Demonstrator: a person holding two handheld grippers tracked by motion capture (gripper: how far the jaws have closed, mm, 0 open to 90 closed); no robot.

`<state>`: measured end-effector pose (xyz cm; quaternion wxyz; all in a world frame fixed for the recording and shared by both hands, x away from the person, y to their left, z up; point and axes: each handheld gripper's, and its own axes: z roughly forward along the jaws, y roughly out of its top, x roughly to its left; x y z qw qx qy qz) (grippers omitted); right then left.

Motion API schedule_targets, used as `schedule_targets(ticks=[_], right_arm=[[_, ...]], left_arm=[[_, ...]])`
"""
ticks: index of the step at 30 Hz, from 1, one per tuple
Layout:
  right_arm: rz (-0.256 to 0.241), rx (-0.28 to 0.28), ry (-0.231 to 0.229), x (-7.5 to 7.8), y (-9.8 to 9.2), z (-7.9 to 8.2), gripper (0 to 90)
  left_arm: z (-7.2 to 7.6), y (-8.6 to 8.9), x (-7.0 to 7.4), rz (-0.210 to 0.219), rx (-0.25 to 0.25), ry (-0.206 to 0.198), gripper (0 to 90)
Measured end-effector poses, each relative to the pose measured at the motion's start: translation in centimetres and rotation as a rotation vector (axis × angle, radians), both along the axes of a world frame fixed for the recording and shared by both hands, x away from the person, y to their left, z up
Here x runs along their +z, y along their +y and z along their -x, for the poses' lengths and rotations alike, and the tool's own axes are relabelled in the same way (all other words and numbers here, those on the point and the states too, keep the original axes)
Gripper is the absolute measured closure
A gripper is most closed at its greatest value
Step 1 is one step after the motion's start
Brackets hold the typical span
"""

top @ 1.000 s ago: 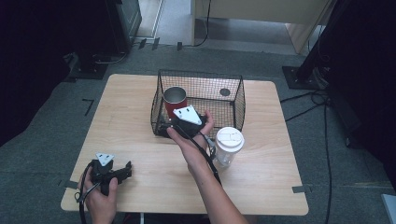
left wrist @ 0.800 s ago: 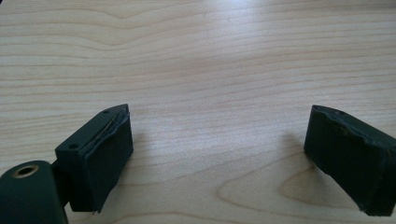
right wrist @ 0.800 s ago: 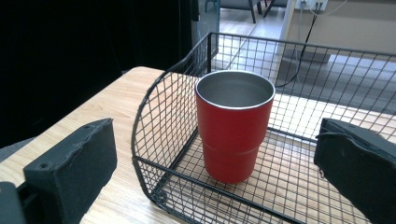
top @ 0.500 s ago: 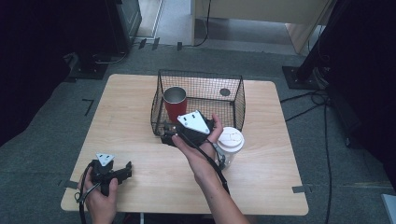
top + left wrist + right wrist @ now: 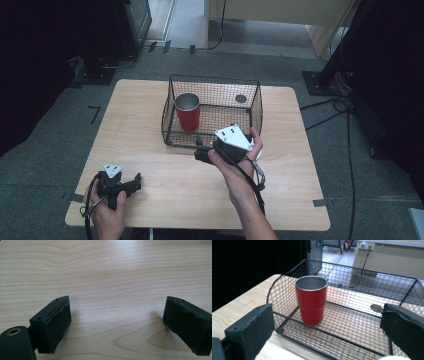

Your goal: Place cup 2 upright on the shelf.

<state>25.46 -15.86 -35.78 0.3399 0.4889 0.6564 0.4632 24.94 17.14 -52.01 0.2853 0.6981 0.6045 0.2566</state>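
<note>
1. High view: you hold your right gripper just in front of the wire basket, near its front wall. The red cup stands upright inside the basket, in its left part. Your left gripper rests on the table, well apart from the basket, near the front left corner.

2. Left gripper view: your jaws stand wide apart over bare wood, holding nothing.

3. Right gripper view: your jaws are spread wide and empty, facing the basket; the cup sits inside it, behind the front wall.
</note>
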Motion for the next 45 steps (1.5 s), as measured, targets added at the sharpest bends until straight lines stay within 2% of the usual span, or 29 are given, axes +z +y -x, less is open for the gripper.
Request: schedule_targets(ticks=[11,16,26,35,45], right_arm=[[0.003,0.0,0.0,-0.3,-3.2,2.0,0.0],[-0.025,0.004,0.015,-0.5,-4.5,2.7,0.0],[-0.03,-0.013,0.012,-1.0,-6.3,4.0,0.0],[-0.037,-0.05,0.004,-1.8,-8.1,4.7,0.0],[-0.043,-0.052,0.028,-3.3,-9.0,5.3,0.0]], left_arm=[[0.0,0.0,0.0,0.0,0.001,-0.001,8.7],[0.0,0.0,0.0,0.0,0.001,-0.001,8.7],[0.0,0.0,0.0,0.0,-0.001,0.0,8.7],[0.0,-0.1,0.0,0.003,-0.001,-0.003,8.7],[0.0,-0.1,0.0,0.003,-0.001,-0.003,8.7]])
